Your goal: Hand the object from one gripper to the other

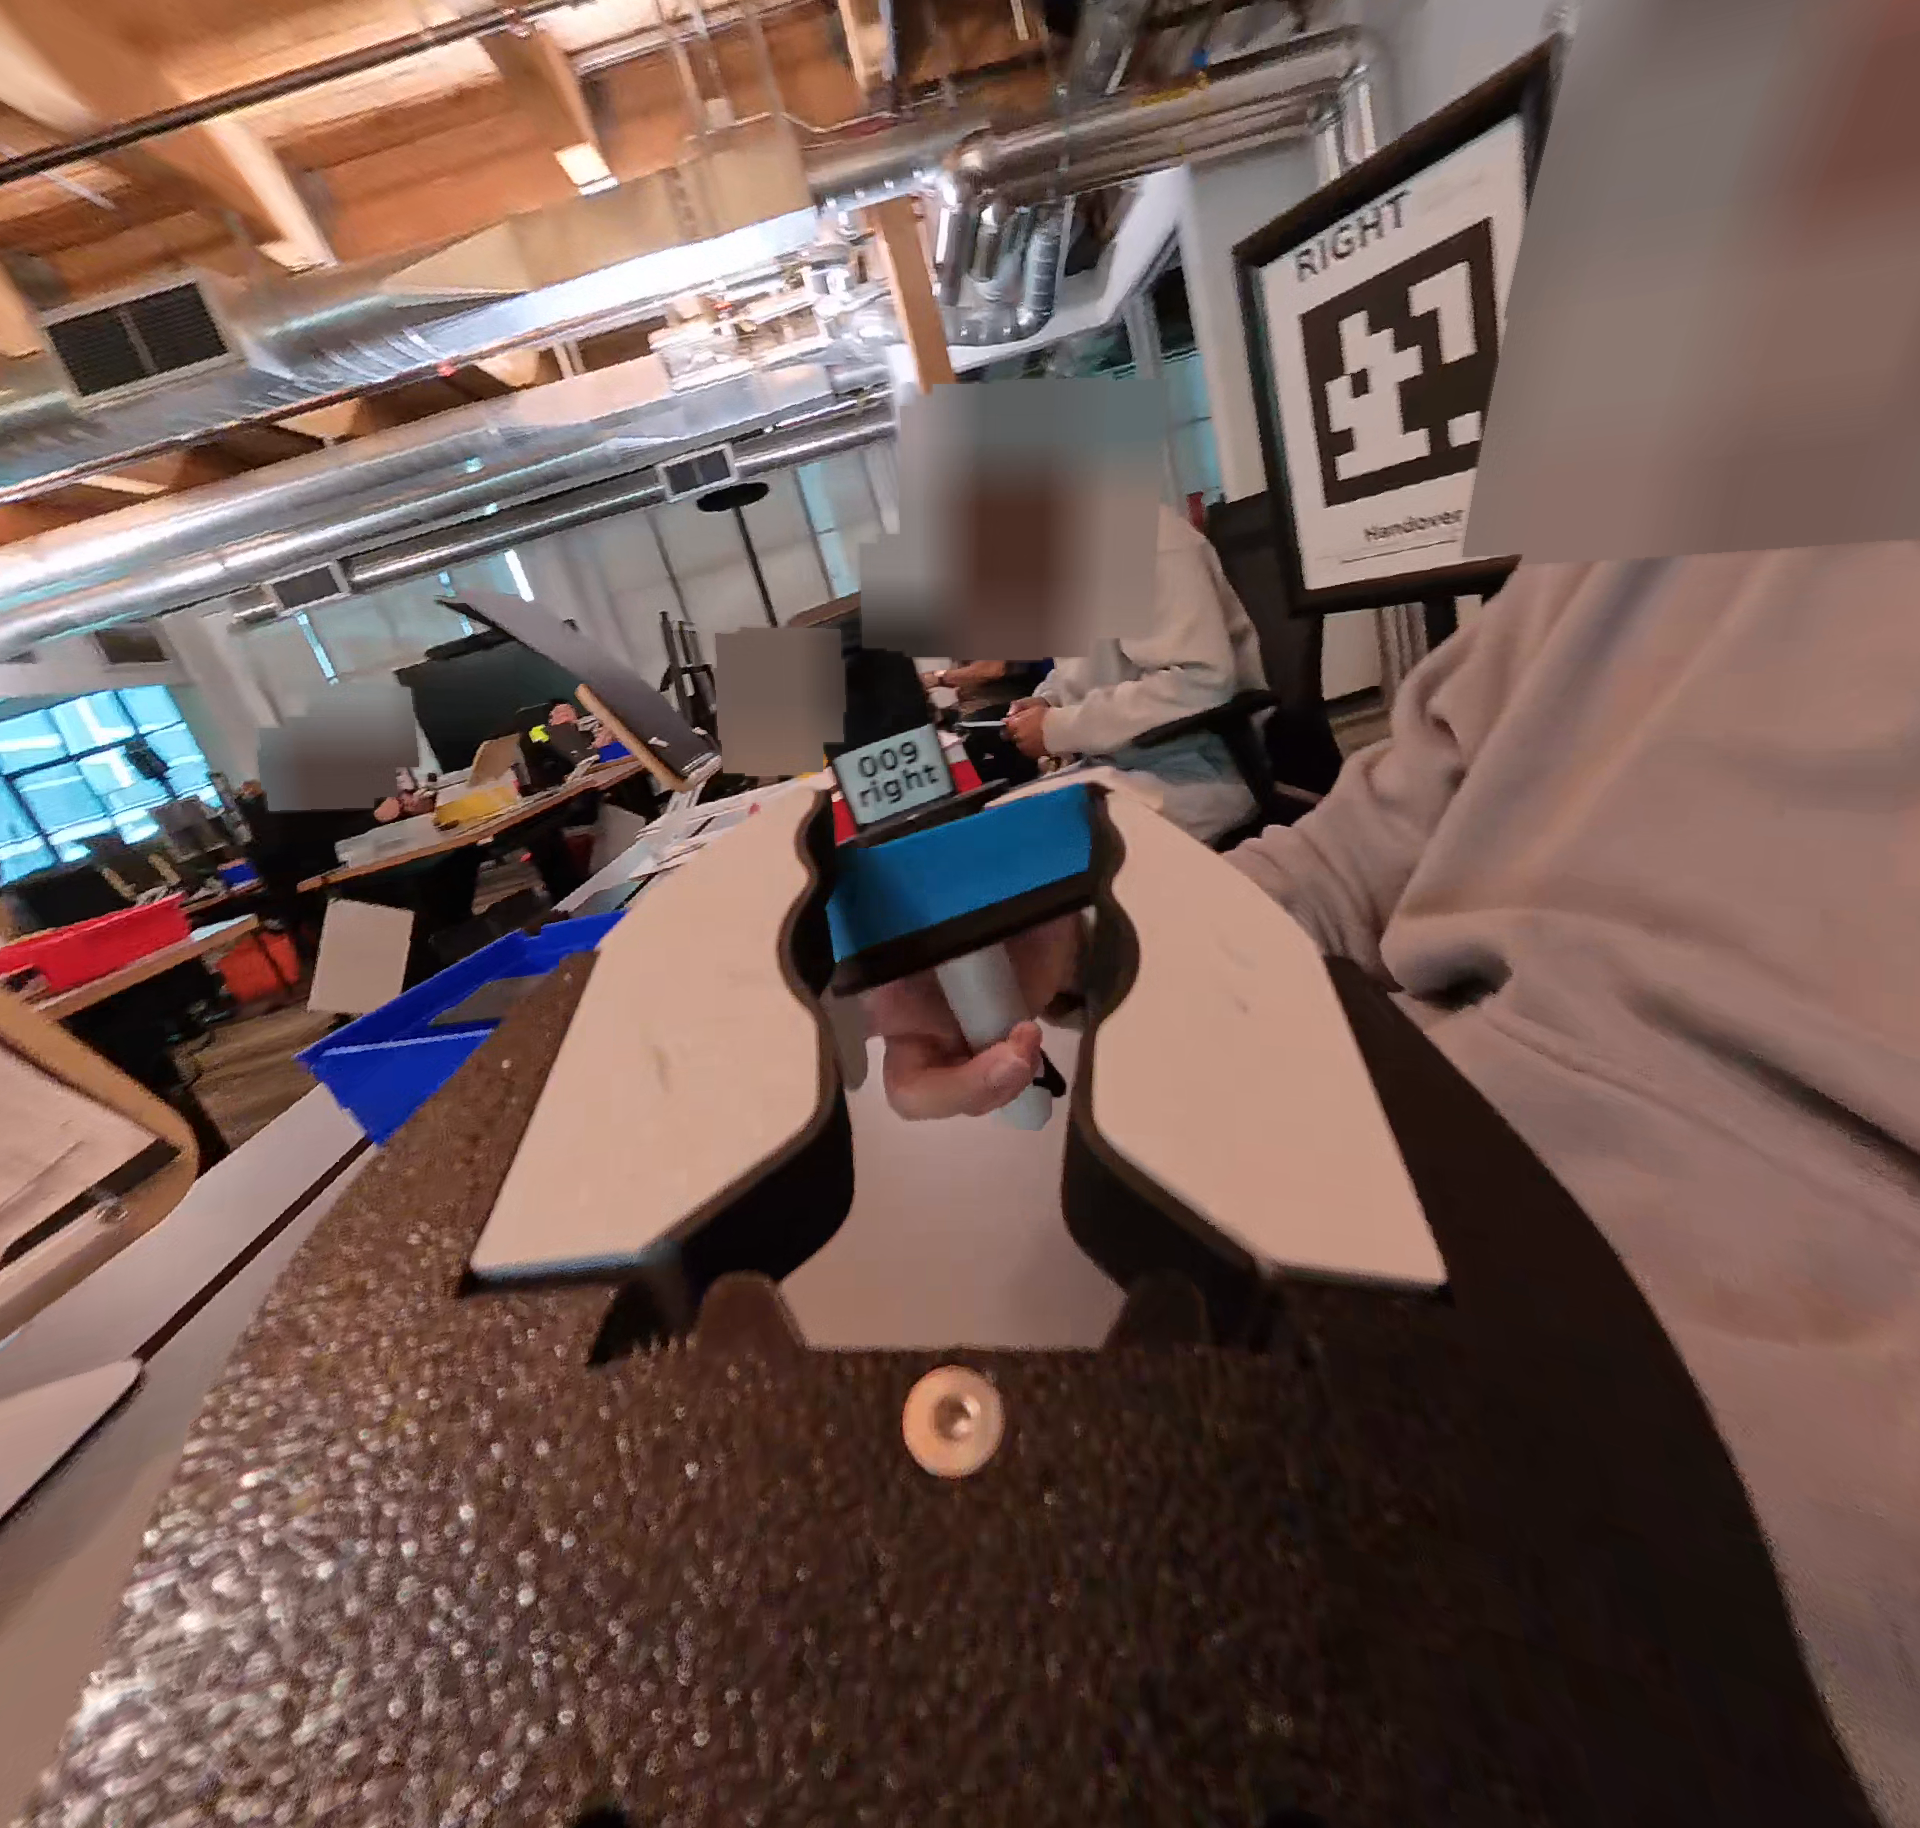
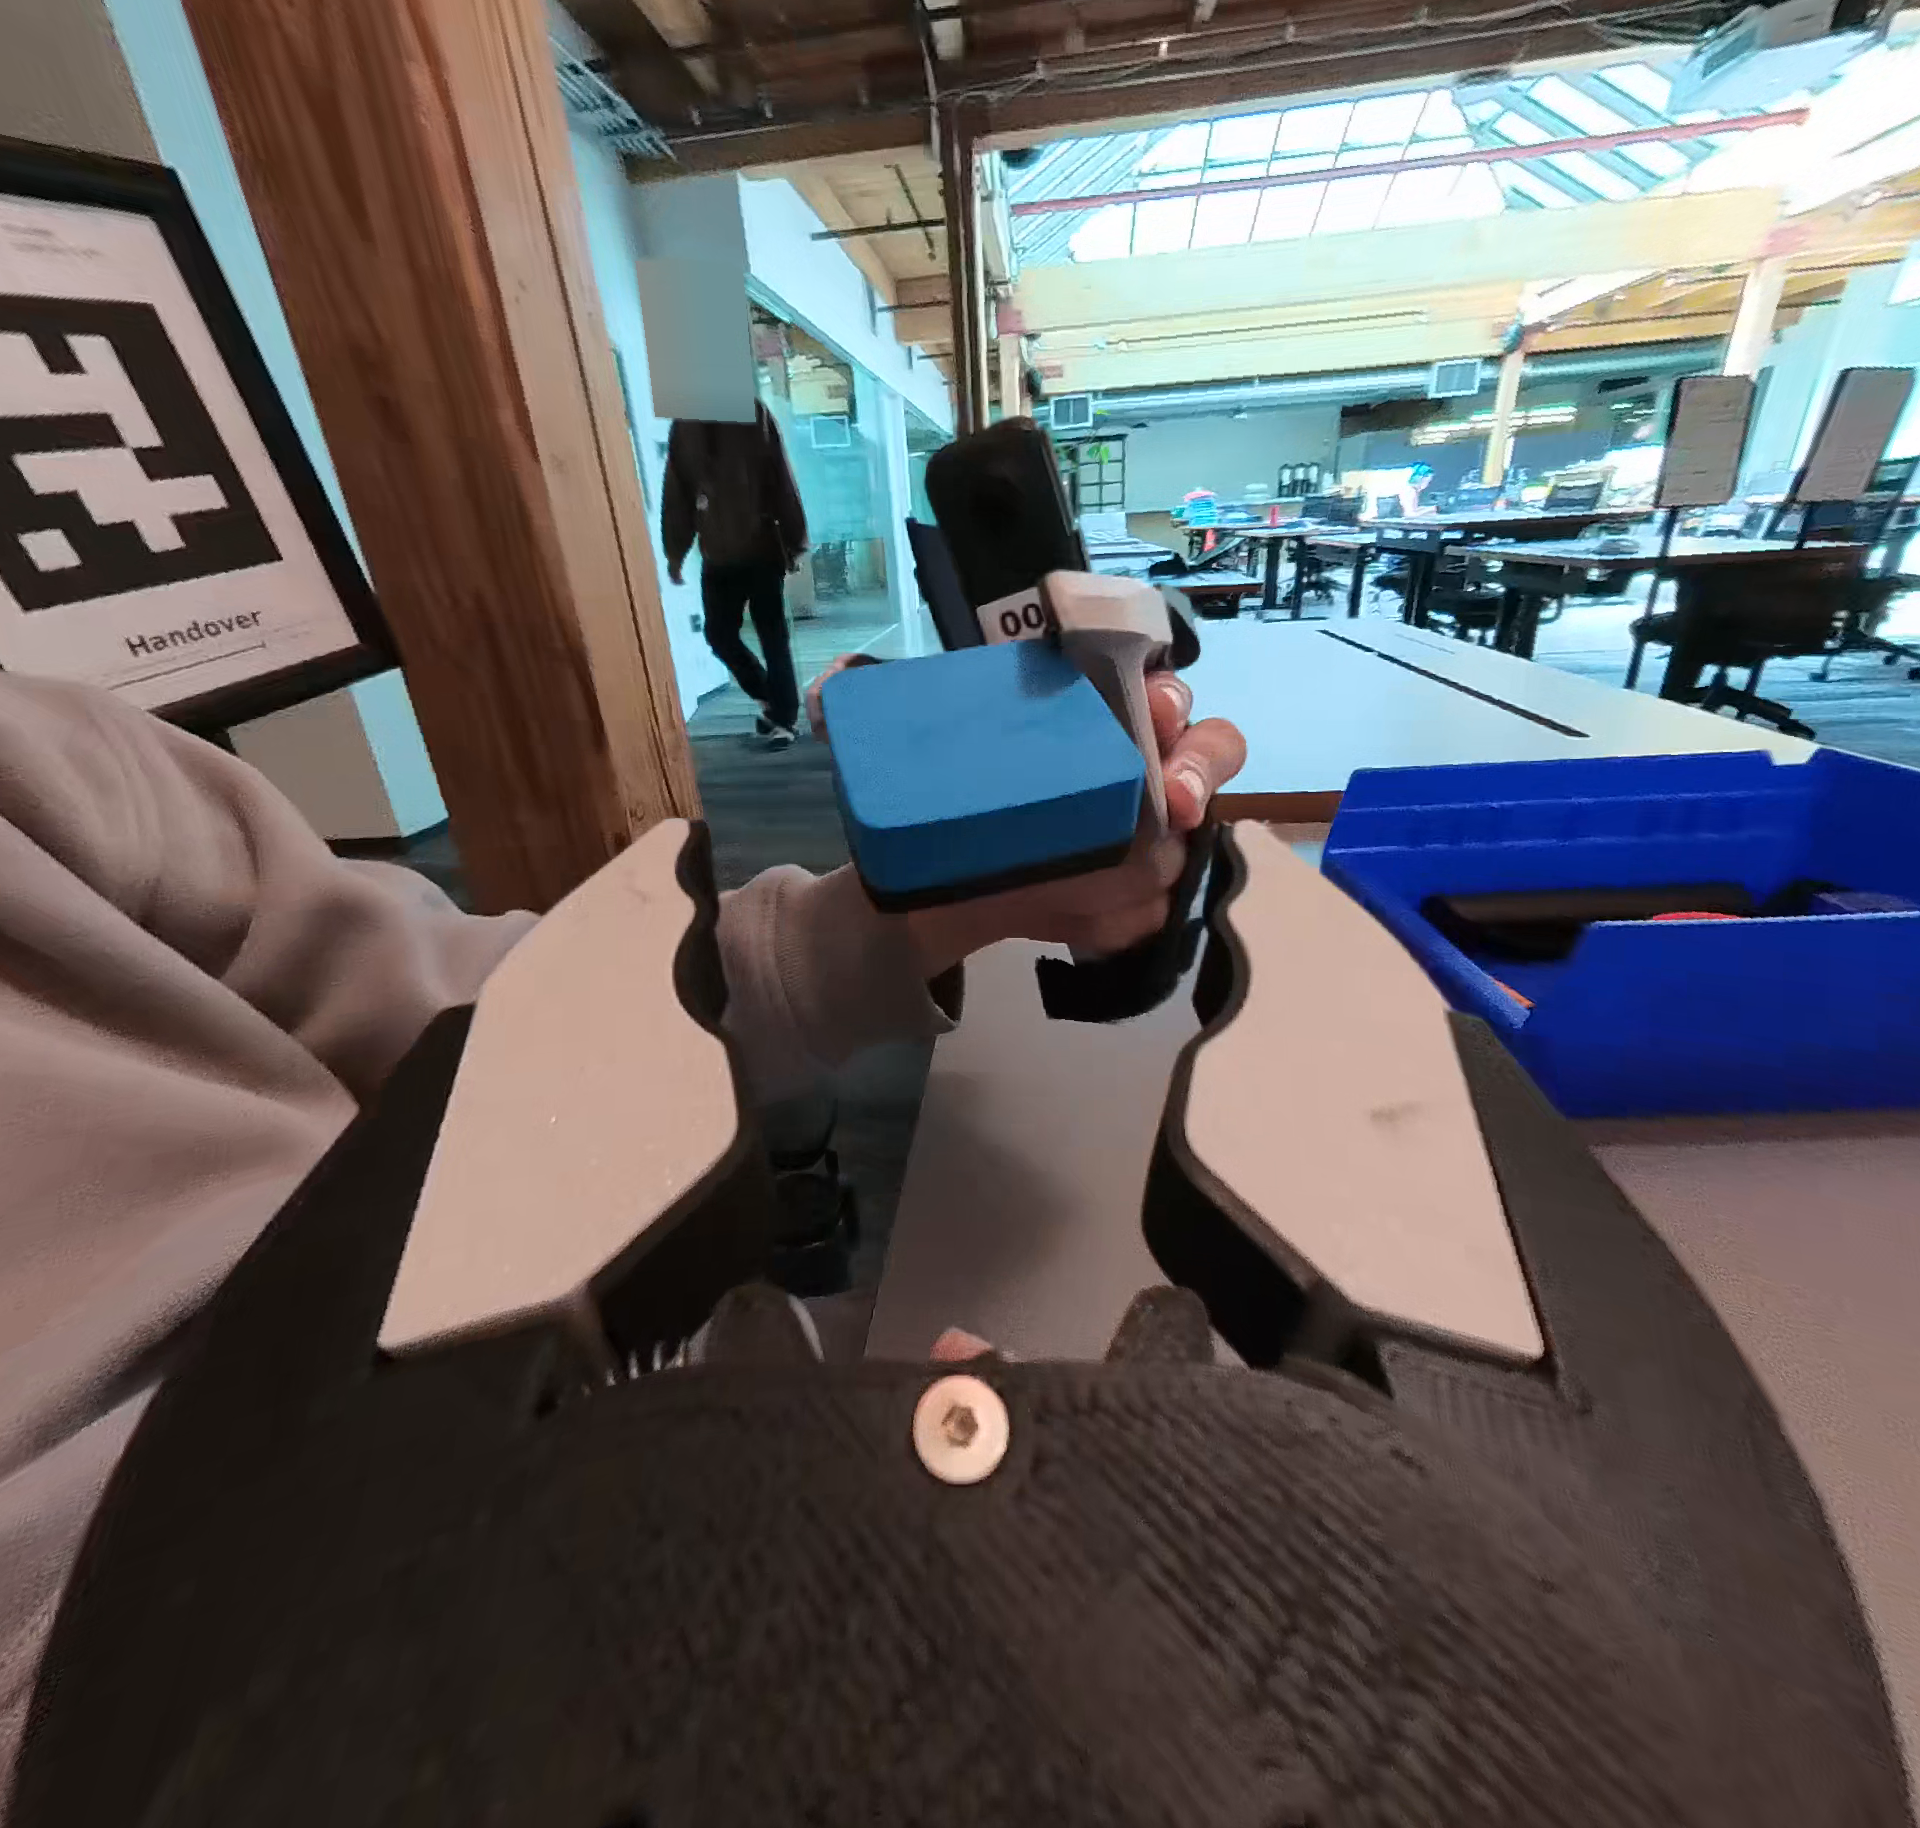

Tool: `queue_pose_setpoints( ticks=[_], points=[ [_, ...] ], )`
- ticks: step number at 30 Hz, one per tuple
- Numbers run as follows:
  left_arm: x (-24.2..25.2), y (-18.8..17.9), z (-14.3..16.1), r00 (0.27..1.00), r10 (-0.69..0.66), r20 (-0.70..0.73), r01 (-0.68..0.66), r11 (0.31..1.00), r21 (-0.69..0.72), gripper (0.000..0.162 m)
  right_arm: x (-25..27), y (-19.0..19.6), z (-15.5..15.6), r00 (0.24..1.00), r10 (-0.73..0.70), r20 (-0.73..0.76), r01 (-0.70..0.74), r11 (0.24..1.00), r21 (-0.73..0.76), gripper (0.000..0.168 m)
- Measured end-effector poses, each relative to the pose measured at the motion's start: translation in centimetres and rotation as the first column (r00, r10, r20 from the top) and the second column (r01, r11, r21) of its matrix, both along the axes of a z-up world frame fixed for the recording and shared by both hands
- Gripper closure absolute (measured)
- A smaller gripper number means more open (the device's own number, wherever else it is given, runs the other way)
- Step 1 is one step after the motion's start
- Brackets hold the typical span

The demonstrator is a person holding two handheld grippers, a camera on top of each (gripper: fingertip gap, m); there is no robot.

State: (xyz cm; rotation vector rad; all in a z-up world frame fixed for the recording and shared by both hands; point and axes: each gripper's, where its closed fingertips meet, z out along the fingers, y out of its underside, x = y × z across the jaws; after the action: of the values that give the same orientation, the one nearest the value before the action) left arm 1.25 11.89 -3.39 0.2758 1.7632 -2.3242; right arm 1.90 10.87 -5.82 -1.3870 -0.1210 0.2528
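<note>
A blue block [image 1: 966,874] with a black base sits between the fingertips of my left gripper [image 1: 961,843], which is closed to the block's width. Behind it are the other gripper's labelled body [image 1: 899,781] and a hand [image 1: 956,1061] on a grey handle. In the right wrist view the same block [image 2: 977,760] hangs just beyond my right gripper [image 2: 966,843], whose jaws stand wide apart and empty. A black camera body [image 2: 997,521] and a hand [image 2: 1195,770] are behind the block. The left fingers are hidden there.
A blue bin [image 2: 1662,1030] with dark items sits on the grey table [image 2: 1403,698] to the right; it also shows in the left wrist view [image 1: 416,1040]. A framed marker sign [image 2: 125,490] and wooden post [image 2: 436,376] stand left. A person [image 2: 738,573] walks beyond. My left and right fingertips are right by each other.
</note>
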Motion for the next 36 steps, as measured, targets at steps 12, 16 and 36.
queue_pose_setpoints(
  ticks=[12,16,36],
  points=[
    [-1.2,-1.8,-1.5,0.993,-0.11,0.036,0.109,0.994,0.023,0.116,-1.4,0.8,-0.5,0.975,-0.048,0.217,0.03,0.996,0.084,0.107],
    [-0.8,-1.8,-1.6,0.996,-0.075,0.047,0.074,0.997,0.029,0.115,-0.9,0.8,-0.8,0.964,-0.064,0.256,0.057,0.998,0.037,0.107],
    [6.2,-0.6,-4.4,0.836,0.327,-0.441,-0.205,0.931,0.302,0.1,5.4,-2.1,-0.2,0.112,-0.393,0.913,0.543,0.793,0.274,0.108]
  ],
)
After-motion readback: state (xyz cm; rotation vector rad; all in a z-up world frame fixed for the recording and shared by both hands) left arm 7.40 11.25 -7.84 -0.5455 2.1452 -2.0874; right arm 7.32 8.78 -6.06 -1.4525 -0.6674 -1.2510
